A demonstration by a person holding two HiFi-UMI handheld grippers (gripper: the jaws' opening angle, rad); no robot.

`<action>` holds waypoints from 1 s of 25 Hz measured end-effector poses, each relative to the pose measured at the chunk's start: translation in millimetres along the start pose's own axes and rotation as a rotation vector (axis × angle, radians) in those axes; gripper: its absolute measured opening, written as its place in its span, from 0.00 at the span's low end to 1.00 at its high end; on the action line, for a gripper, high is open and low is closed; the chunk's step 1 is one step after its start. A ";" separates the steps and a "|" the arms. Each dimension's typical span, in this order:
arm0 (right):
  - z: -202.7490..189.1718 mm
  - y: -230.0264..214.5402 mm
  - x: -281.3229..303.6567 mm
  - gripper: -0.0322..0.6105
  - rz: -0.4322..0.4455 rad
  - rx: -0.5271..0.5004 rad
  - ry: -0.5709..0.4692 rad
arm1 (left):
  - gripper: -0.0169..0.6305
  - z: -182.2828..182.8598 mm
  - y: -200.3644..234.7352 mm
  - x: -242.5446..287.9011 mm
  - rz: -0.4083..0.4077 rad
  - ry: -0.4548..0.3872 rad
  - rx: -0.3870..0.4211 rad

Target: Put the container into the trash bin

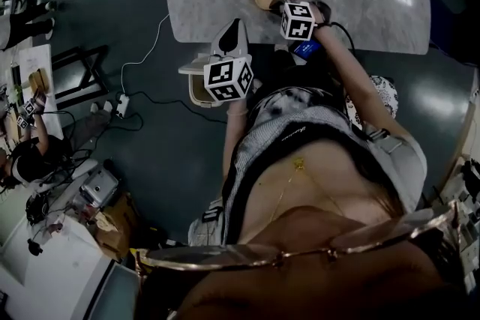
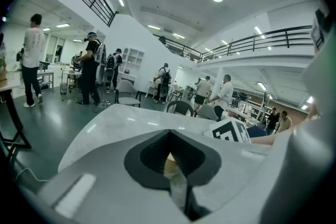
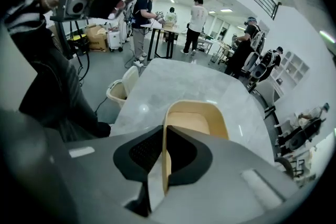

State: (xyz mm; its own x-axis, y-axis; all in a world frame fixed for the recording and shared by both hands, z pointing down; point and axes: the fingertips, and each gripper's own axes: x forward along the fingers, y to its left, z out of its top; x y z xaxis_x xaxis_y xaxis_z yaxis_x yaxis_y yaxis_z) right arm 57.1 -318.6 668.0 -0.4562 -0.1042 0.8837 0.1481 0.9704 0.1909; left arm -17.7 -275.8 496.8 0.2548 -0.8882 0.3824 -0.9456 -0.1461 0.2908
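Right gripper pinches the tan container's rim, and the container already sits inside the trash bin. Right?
Not quite. The right gripper does pinch the container by its rim, but it sits on the marble table, not in the trash bin: see the right gripper view.

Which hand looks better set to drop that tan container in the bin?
Right. The right claw grips the container's near wall on the table. The left claw is shut, away from the container, and hangs by the bin.
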 end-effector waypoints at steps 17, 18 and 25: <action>54.7 1.9 -116.8 0.12 0.100 -0.175 -0.170 | 0.03 32.2 -6.7 4.6 -0.046 -0.020 0.015; 56.0 1.5 -119.7 0.12 0.102 -0.176 -0.171 | 0.03 33.8 -7.6 4.0 -0.047 -0.021 0.014; 68.8 5.2 -142.2 0.12 0.126 -0.195 -0.205 | 0.03 41.7 -17.1 -5.0 -0.042 -0.023 0.013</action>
State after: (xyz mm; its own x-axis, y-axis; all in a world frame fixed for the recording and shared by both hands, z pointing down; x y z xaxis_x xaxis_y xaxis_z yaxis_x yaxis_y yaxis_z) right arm 62.4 -283.8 514.0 -0.5882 0.0795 0.8048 0.3712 0.9107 0.1813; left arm -11.3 -287.0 453.4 0.2900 -0.8908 0.3499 -0.9366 -0.1890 0.2951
